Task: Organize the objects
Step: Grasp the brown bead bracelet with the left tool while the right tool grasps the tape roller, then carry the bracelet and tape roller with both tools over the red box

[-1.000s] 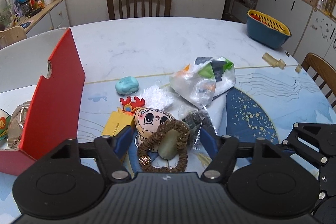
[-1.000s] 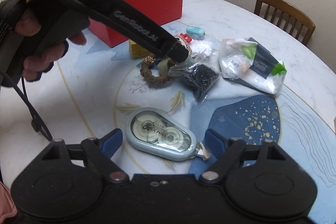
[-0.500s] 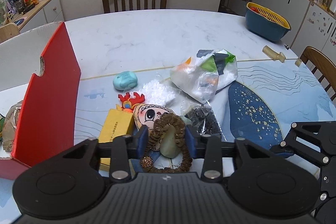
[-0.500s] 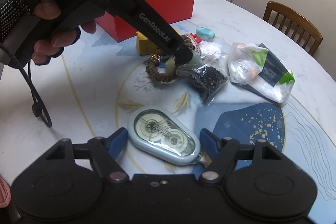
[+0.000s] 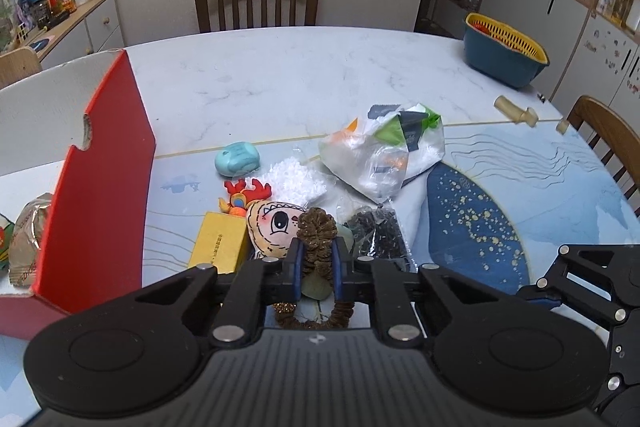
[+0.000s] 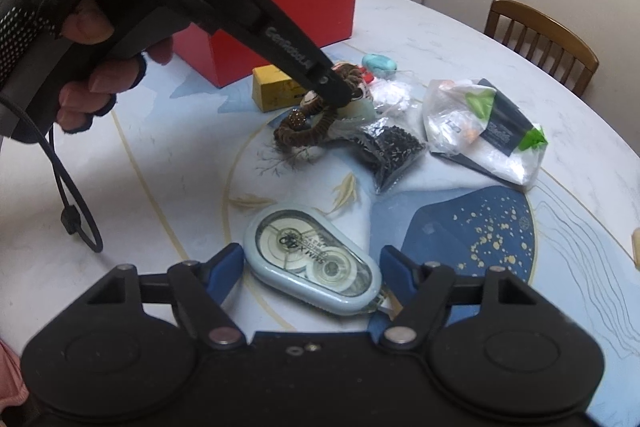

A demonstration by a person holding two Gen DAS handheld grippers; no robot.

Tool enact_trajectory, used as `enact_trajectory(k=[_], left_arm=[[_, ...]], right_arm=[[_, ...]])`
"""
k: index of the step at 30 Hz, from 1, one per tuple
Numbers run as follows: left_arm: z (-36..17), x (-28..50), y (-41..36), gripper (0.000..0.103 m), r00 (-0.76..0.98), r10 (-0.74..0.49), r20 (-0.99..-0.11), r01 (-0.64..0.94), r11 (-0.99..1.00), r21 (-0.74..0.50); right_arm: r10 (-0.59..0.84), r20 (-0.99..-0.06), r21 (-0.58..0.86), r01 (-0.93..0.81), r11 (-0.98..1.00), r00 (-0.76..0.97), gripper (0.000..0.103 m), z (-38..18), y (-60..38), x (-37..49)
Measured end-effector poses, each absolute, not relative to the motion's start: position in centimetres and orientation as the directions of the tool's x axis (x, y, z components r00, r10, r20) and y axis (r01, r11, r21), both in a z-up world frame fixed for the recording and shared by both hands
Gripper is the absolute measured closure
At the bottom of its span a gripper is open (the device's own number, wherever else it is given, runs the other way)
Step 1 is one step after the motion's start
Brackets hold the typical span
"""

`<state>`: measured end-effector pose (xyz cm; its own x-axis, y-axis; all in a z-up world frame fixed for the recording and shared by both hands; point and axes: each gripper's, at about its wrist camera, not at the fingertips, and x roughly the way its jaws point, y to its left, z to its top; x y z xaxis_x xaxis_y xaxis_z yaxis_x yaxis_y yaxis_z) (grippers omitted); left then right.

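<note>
- While the left gripper [image 5: 316,263] has its jaws clenched on the brown hair tie [image 5: 317,233], the tie lies on the table [image 5: 280,75] beside the doll [image 5: 274,227].
- Next move, I think: lift it into the red box [image 5: 100,187].
- The right gripper [image 6: 312,267] has released jaws around the tape dispenser [image 6: 316,265], not pressing it.

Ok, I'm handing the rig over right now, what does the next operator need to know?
Left tongs: shut on the brown scrunchie, which still touches the table.
Right tongs: open, straddling the tape dispenser, pads not touching it.
Red box stands at the left with some packets already inside.
Loose on the table: yellow box, doll, bead bag, big plastic bag, teal soap.
Left to do: lift the scrunchie, grip the dispenser, clear the rest, probably into the box.
</note>
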<state>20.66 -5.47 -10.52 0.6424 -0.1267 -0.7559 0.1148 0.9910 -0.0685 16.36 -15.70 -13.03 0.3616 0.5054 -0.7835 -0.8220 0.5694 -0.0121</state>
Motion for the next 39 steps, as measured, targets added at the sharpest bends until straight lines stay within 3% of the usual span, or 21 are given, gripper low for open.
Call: enact_trajectory(k=[24, 39], left_arm=[[-2.7, 16.1, 0.9, 0.090, 0.658, -0.178, -0.731, 0.095, 0.983, -0.155], [2.3, 16.5, 11.5, 0.090, 0.712, -0.079, -0.698, 0.024, 0.996, -0.089]], right_arm=[[0.508, -0.731, -0.001, -0.744, 0.668, 0.457, 0.029, -4.5, -13.3, 16.4], [0.554, -0.673, -0.045, -0.775, 0.631, 0.490, 0.029, -0.5, -2.9, 18.3]])
